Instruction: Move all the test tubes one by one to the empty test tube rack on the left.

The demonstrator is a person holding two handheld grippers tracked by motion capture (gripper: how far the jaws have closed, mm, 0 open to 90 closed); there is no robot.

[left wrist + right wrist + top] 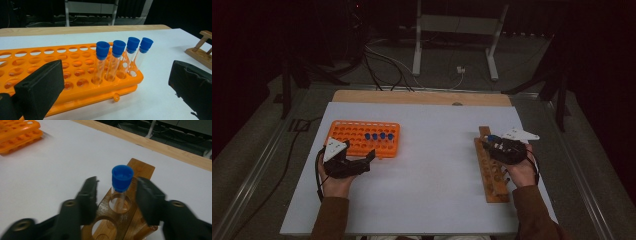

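— Where are the tubes?
— Four blue-capped test tubes [117, 60] stand in the orange rack [362, 137]; the left gripper [362, 161] waits beside it, jaws spread.
— The right?
— The right gripper [116, 192], jaws apart, flanks a capped tube [121, 187] seated in the wooden rack [492, 172].

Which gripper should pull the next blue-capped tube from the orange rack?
Left. The left gripper is open beside the orange rack; the right gripper straddles a tube in the wooden rack.
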